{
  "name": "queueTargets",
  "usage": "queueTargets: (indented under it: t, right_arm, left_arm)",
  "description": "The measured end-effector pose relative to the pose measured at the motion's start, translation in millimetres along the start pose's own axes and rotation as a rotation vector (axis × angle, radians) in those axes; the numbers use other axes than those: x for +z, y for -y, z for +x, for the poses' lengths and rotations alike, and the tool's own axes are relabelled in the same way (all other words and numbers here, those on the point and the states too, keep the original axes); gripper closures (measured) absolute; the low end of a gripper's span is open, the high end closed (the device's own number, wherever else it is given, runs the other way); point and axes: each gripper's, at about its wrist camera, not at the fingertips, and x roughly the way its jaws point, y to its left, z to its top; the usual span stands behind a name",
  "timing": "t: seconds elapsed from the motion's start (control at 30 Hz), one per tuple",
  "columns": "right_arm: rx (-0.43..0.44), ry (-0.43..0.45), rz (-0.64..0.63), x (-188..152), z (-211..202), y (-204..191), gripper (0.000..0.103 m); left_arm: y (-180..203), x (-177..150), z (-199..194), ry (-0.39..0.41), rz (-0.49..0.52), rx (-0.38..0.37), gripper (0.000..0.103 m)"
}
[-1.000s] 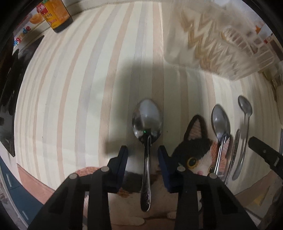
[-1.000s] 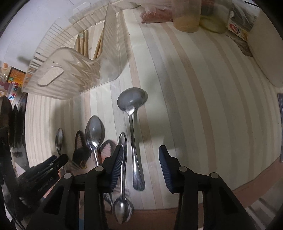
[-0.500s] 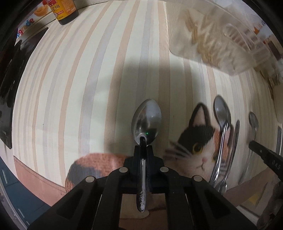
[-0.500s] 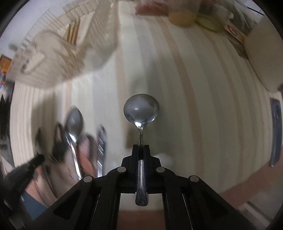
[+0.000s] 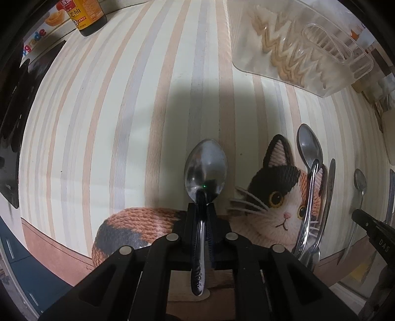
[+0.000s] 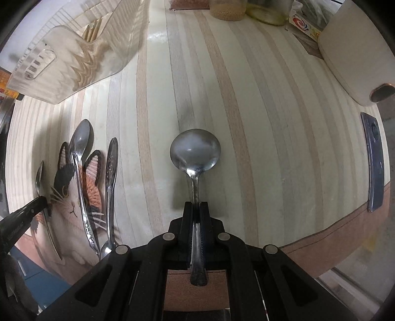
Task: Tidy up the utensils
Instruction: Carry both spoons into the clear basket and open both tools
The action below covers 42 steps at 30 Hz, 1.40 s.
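In the left wrist view my left gripper (image 5: 201, 208) is shut on the handle of an oval steel spoon (image 5: 205, 172), bowl forward, above the striped tablecloth. In the right wrist view my right gripper (image 6: 196, 206) is shut on the handle of a round-bowled spoon (image 6: 195, 150). Two more spoons lie side by side on the cat picture: one bowl-up (image 5: 309, 148) (image 6: 81, 140), one reversed with its handle (image 5: 329, 177) (image 6: 111, 160) pointing away. A clear plastic organiser (image 5: 296, 49) (image 6: 74, 49) stands beyond them. Each view shows the other gripper's tip at its edge.
A dark sauce bottle (image 5: 85, 14) stands at the far left. Jars (image 6: 227, 10), a small carton and a white appliance (image 6: 353, 56) line the far right side. A dark blue flat object (image 6: 375, 168) lies near the right edge. The table's front edge runs just below both grippers.
Both grippers were open around spoon handles and have closed on them. The right gripper has shifted right with its round spoon, away from the two spoons left on the cloth.
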Motion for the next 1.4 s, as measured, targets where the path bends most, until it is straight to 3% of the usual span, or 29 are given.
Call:
queueTargets:
  t: [0.27,0.7,1.0,1.2,1.4]
  right_arm:
    - [0.013,0.029,0.011,-14.4,-12.2,1.3,0.098]
    - [0.112,0.171,0.018,0.2,-91.6,-0.3,0.098]
    - [0.267,0.269,-0.029,66.9,-147.4,-29.8,0.098]
    - [0.325,0.282,-0.059,133.9,-149.1,-54.9,0.098]
    - [0.344,0.213,-0.053,190.4,-116.9,-76.7,0.098]
  left_arm:
    - [11.0,-10.4,-24.1,0.062,0.02,0.026,0.099]
    - [14.7,11.4,-133.7,0.286,0.008,-0.022,0.099]
    - [20.6,76.4,-189.1,0.366,-0.021,-0.167,0.099]
    - [40.4,139.7,-187.6,0.324,-0.022,-0.246,0.099]
    - [50.1,196.9,-145.1,0.214,-0.046,-0.277,0.099]
